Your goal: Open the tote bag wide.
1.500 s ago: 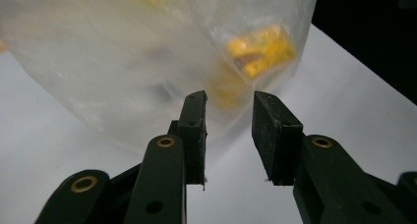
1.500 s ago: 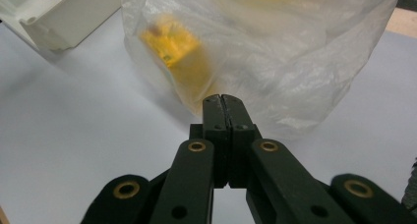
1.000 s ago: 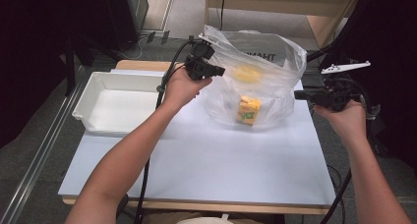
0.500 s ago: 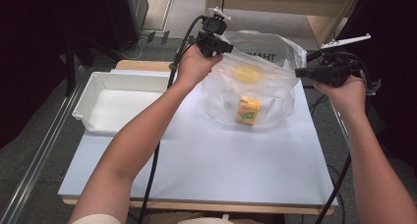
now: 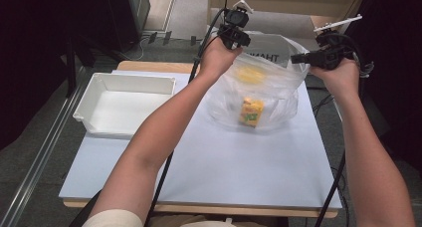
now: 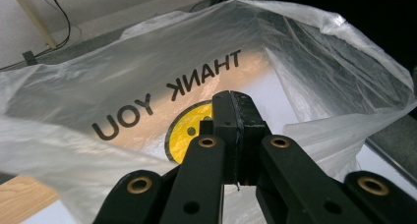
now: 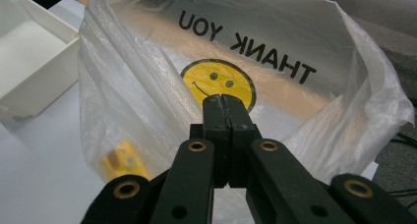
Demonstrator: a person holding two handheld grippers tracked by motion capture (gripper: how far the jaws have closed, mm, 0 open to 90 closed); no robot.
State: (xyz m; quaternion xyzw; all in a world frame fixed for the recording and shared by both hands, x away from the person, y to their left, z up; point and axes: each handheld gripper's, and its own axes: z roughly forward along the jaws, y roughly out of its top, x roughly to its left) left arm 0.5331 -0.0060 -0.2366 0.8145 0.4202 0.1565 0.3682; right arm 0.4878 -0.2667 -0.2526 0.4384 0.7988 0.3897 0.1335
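Bag: a thin clear plastic bag [image 5: 259, 87] printed with "THANK YOU" and a yellow smiley, held up off the far end of the counter [image 5: 209, 167], its bottom resting on the white surface.
Contents: a small yellow carton [image 5: 252, 111] stands at the bottom of the bag; it looks light.
Left tongs [image 5: 238, 37]: pressed together, pinching the bag's rim at its left top edge.
Right tongs [image 5: 304, 58]: pressed together, pinching the rim on the opposite side.
Mouth: stretched open between the two grips.
Handling: the film is probably soft, limp and slippery; it should crumple and slide rather than keep shape, and may tear if pulled hard.
Where to hold: likely best at the rim or handle loops, with a doubled fold of film between the pads.
Tray [image 5: 124, 102]: a white bin sits left of the bag, apart from it.
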